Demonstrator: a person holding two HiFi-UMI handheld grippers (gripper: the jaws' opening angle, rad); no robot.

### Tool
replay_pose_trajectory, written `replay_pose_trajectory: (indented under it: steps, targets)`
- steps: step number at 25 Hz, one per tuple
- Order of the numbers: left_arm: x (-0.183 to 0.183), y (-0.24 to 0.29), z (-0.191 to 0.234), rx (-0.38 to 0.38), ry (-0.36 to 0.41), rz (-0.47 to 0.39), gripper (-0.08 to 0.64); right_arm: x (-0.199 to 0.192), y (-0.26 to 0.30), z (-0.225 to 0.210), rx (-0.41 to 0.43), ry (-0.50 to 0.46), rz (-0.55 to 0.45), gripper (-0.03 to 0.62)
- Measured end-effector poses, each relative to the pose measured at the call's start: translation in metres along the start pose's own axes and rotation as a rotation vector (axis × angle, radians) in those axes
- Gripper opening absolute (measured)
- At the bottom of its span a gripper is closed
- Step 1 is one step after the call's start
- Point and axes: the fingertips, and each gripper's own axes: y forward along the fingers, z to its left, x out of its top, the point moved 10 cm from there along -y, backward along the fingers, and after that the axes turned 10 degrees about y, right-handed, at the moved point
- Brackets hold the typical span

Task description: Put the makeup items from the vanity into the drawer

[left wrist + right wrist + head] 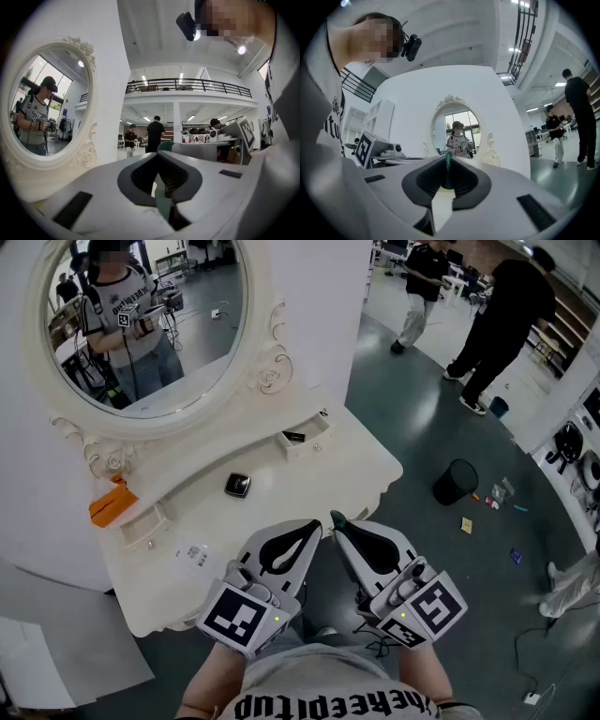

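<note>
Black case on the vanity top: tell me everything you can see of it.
The black case is small, squarish with rounded corners, dark and glossy, with a pale glint on top. It lies flat on the white vanity top below the mirror, between the left drawer and the open right drawer, apart from both. Nothing touches it but the top.

Side by side — left tool (316,524) and right tool (335,518), level, jaws together, empty.
</note>
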Motion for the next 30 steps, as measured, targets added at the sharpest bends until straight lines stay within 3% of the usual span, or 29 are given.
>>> replay_pose_trajectory:
  steps: [2,18,30]
  targets:
    - [-0.002,0.003,0.006,0.004,0.027,-0.027,0.021,-0.001,0.003,-0.002,-0.004,0.000,0.001,0.044]
    - [-0.013,0.015,0.050,-0.018,0.002,0.000,0.021,-0.006,0.049,-0.012,-0.040,-0.029,0.036,0.048]
    - [-0.023,0.020,0.101,-0.045,-0.013,-0.009,0.021,-0.009,0.091,-0.021,-0.102,0.004,0.015,0.048]
